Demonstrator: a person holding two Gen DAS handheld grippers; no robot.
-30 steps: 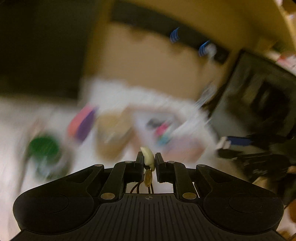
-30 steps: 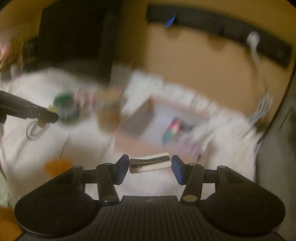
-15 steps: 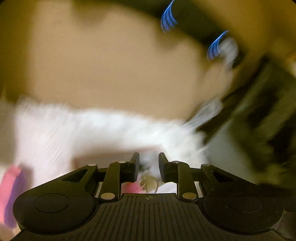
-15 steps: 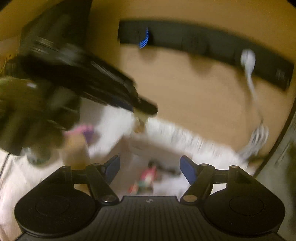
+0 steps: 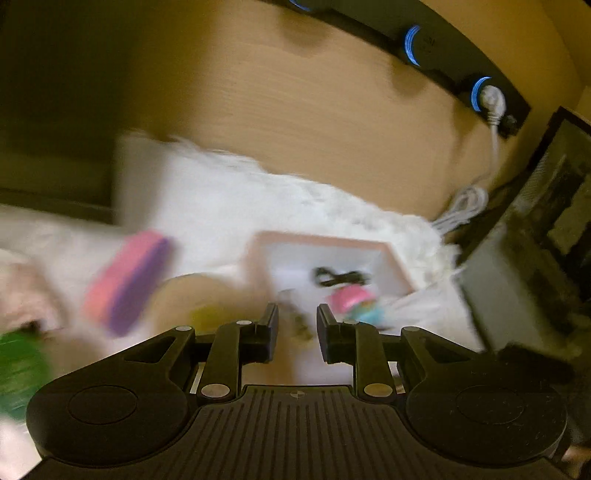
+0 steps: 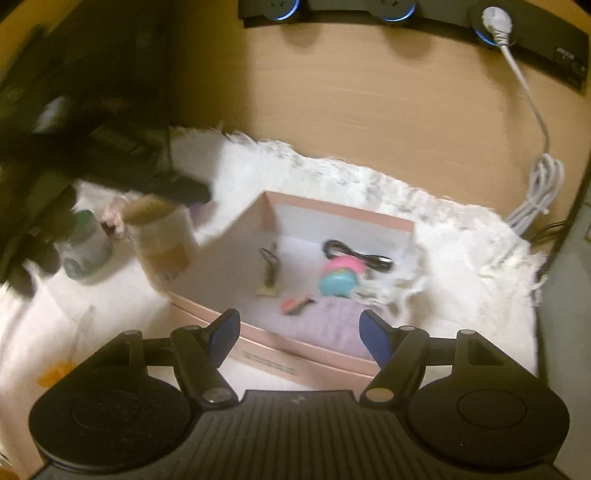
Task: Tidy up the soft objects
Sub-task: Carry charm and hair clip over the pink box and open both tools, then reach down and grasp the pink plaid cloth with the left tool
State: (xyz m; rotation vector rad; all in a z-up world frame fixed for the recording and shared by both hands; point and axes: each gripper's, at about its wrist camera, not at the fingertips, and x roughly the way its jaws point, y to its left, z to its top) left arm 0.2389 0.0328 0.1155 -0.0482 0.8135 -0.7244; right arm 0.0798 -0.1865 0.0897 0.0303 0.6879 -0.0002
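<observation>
An open pink box [image 6: 340,212] lies on a white fluffy rug [image 6: 461,266]. It holds a pink and blue ball [image 6: 340,277], a black cable [image 6: 354,254], a small corded trinket [image 6: 269,273], a little red piece [image 6: 295,304] and a lavender cloth [image 6: 332,328]. My right gripper [image 6: 299,325] hovers over the box's near wall, open and empty. My left gripper [image 5: 297,325] is above the box [image 5: 321,240] beside the ball [image 5: 351,302], its jaws apart and pressing on nothing. From the right wrist view it is a dark blur [image 6: 155,177].
A pink and purple sponge [image 5: 129,280] lies left of the box. A cork-lidded jar [image 6: 162,243] and a green-lidded jar [image 6: 85,243] stand there too. A white cord [image 6: 535,192] hangs from a wall socket strip [image 6: 495,18]. An orange scrap [image 6: 55,373] lies near left.
The left gripper let go of the small pale charm and its jaws parted. The right gripper released the white hair clip and opened wider. Both grippers moved in over the pink box.
</observation>
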